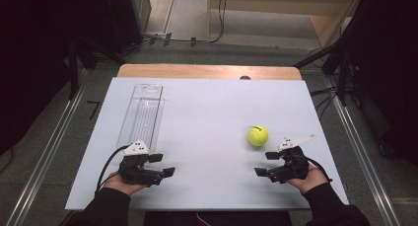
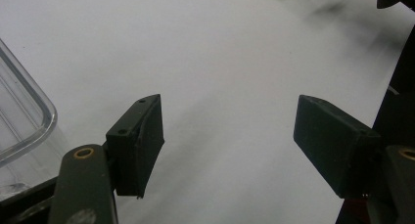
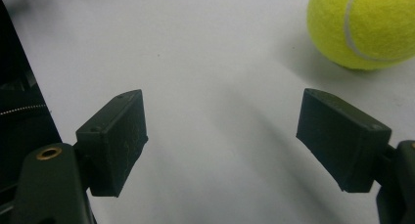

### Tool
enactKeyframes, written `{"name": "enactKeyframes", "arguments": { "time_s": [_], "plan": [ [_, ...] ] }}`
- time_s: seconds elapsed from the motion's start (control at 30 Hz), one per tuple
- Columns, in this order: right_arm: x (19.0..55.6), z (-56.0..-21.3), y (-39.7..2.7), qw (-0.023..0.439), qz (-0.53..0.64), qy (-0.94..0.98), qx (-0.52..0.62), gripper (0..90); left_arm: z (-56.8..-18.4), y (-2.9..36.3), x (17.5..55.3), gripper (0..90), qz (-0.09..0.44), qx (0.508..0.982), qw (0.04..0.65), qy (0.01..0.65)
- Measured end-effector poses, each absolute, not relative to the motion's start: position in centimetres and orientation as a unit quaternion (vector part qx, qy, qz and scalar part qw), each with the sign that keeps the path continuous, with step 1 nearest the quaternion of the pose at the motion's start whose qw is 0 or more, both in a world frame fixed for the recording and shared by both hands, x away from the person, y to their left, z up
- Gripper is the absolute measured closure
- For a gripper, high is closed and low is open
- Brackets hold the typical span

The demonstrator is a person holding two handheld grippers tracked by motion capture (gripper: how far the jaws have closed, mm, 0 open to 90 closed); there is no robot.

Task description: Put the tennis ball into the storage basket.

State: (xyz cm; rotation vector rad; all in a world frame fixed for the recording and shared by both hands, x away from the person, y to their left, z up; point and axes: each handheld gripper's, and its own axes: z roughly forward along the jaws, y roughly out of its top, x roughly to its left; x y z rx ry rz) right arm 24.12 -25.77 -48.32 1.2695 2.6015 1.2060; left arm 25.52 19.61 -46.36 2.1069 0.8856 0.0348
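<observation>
Tennis ball (image 1: pixel 257 135): loose on bench (image 1: pixel 207 132), at 11 o'clock from right gripper (image 1: pixel 266 163); both grippers' fingers agape, empty; a nudge could roll it.

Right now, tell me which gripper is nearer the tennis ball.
The right gripper: the tennis ball lies just beyond it on the white table, while the left gripper sits near the clear tray.

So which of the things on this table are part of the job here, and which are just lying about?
Likely part of the job:
- tennis ball, nearest the right claw
- clear plastic tray, just ahead of the left claw
- both claws, open with nothing between the jaws

Just lying about:
- cables on the floor beyond the table
</observation>
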Motion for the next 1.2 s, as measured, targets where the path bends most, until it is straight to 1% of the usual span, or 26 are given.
{"name": "enactKeyframes", "arguments": {
  "time_s": [1.2],
  "plan": [
    [24.03,-48.6,-25.27,0.0,0.376,0.836,0.4,16.9,-46.42,19.24,25.61,27.3,0.007,0.84,0.415,0.348]
  ]
}}
